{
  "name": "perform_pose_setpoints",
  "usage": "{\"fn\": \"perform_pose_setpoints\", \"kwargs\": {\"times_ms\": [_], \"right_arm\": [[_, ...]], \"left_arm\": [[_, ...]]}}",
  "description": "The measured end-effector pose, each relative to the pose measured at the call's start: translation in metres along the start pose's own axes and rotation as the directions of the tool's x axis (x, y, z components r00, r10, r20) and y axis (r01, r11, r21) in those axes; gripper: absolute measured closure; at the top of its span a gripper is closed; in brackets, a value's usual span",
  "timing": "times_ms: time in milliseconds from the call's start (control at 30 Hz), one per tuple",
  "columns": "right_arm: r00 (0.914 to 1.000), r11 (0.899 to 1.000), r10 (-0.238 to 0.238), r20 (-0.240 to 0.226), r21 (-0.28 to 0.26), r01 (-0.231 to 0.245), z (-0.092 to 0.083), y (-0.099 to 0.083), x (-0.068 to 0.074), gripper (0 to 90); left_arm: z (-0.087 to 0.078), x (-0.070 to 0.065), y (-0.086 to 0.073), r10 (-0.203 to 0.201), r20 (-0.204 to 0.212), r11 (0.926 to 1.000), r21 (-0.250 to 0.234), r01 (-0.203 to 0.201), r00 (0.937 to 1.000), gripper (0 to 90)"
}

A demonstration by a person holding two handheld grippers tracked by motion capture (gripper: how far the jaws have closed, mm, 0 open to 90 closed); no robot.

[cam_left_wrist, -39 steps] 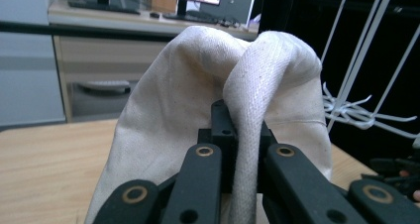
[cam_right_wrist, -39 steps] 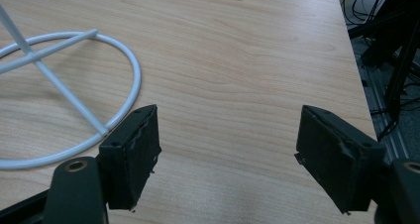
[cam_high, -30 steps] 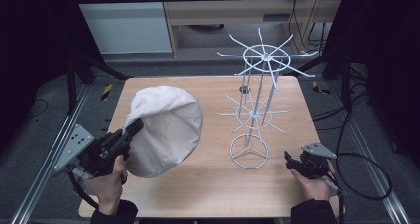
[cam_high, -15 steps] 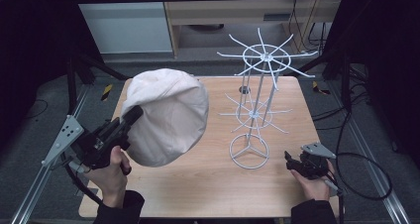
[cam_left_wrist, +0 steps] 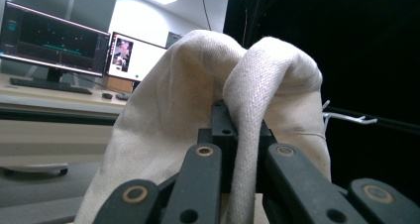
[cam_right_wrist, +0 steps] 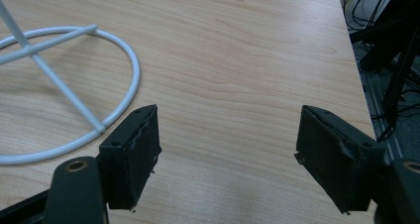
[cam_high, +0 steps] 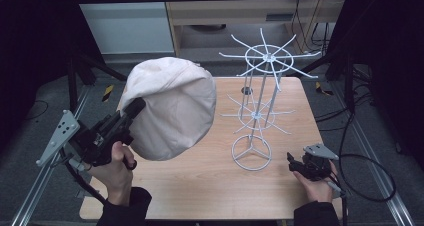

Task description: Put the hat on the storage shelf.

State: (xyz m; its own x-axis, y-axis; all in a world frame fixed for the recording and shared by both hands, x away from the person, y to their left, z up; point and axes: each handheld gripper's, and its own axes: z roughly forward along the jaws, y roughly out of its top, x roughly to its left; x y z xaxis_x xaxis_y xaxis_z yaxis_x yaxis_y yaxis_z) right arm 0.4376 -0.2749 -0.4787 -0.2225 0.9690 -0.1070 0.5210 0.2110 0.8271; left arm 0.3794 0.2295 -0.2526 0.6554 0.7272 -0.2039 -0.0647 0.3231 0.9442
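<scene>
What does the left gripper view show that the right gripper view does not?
Left gripper view: the left gripper, its jaws shut on a fold of the cream canvas hat, with two lit computer monitors behind.

Right gripper view: the right gripper with jaws open and nothing between them, over the pale wooden table.

Both: part of the white wire rack.

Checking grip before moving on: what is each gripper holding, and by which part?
Left gripper pinches the cream cap by a fold of its edge. Right gripper is open, holding nothing.
</scene>
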Motion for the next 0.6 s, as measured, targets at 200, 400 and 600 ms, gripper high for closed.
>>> {"fn": "perform_pose_setpoints", "kwargs": {"times_ms": [200,400,600], "right_arm": [[1.0000,1.000,-0.003,-0.002,-0.001,0.003,0.000,0.000,0.000,24.9],[1.0000,1.000,-0.002,-0.004,-0.005,0.002,0.000,0.000,0.000,24.9],[0.9999,1.000,-0.005,-0.010,-0.007,0.005,0.000,0.001,0.001,24.9]], "left_arm": [[0.003,-0.007,0.005,-0.016,0.021,0.9992,-0.036,0.017,0.9997,87.5],[0.006,-0.018,0.014,-0.014,0.051,0.9973,-0.071,0.017,0.9986,87.5],[0.005,-0.027,0.025,-0.003,0.073,0.9949,-0.101,0.010,0.9973,87.5]]}}
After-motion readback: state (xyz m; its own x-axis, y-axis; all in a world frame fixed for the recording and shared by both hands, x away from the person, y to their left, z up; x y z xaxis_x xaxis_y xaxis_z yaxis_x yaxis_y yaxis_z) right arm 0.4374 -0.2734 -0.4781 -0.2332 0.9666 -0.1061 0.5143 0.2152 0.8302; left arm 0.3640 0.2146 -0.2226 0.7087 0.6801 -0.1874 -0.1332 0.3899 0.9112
